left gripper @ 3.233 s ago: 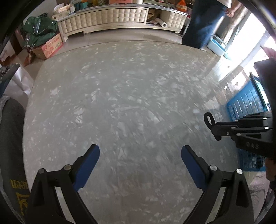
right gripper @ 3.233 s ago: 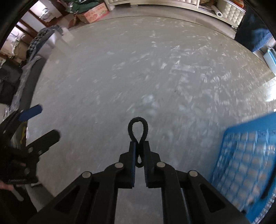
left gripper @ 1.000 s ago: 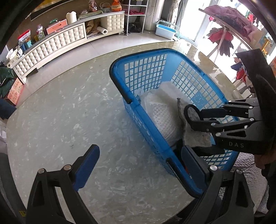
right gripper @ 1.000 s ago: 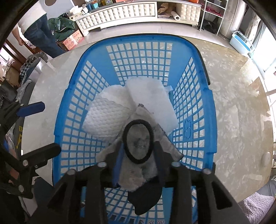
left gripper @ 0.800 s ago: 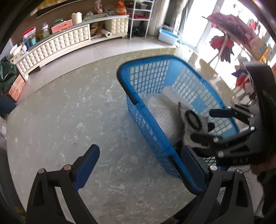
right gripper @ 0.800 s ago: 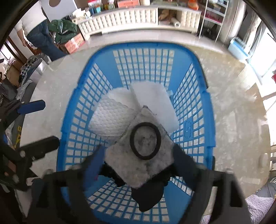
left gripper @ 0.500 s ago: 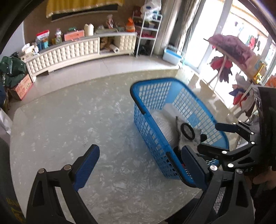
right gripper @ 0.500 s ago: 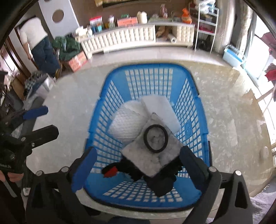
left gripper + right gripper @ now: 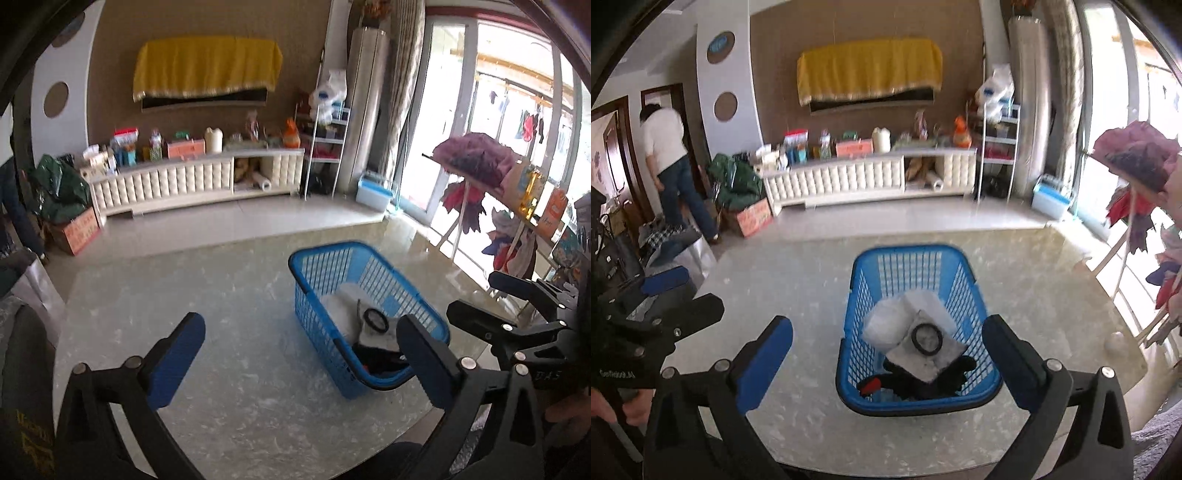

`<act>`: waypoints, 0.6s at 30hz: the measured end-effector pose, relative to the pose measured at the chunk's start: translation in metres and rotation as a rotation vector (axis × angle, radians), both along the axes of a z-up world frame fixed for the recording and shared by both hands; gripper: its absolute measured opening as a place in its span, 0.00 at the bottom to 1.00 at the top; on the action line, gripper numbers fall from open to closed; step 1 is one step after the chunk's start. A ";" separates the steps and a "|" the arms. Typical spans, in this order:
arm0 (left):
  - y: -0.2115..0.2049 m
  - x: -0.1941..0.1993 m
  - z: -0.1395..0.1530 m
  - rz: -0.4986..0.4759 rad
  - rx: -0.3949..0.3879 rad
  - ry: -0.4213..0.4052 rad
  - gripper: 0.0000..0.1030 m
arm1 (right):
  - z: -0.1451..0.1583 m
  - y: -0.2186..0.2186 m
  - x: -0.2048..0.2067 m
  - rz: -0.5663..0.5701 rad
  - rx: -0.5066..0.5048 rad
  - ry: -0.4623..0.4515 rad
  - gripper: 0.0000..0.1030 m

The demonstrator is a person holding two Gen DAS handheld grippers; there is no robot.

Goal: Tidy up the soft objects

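Both grippers were spread wide and empty: left gripper (image 9: pixel 301 343), right gripper (image 9: pixel 886 347), both held above the table (image 9: pixel 798 295). Basket (image 9: pixel 866 273) sat near the table's near-right edge. Inside it: hair tie (image 9: pixel 927 338) flat on a grey cloth (image 9: pixel 932 360), white pads (image 9: pixel 886 325) behind that, dark items (image 9: pixel 923 384) at the near end.

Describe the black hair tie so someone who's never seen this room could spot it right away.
Find the blue plastic lattice basket on the grey marble table. Inside, a grey square cloth tops the pile, and on it lies the black hair tie: the only thin round ring among flat cloths.
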State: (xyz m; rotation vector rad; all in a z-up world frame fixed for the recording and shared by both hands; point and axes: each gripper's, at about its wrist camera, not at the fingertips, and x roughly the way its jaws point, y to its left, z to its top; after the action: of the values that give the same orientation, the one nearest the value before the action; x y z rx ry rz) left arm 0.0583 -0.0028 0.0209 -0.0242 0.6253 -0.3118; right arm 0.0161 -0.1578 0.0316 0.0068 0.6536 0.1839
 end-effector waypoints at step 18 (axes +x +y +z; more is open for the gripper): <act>0.005 -0.057 0.019 0.023 0.002 -0.062 1.00 | 0.010 0.014 -0.042 0.011 -0.008 -0.077 1.00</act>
State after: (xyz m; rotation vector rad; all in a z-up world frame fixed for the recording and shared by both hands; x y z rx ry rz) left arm 0.0012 0.0026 0.0404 -0.0200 0.5634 -0.2891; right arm -0.0256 -0.1434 0.0412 -0.0113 0.5772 0.1916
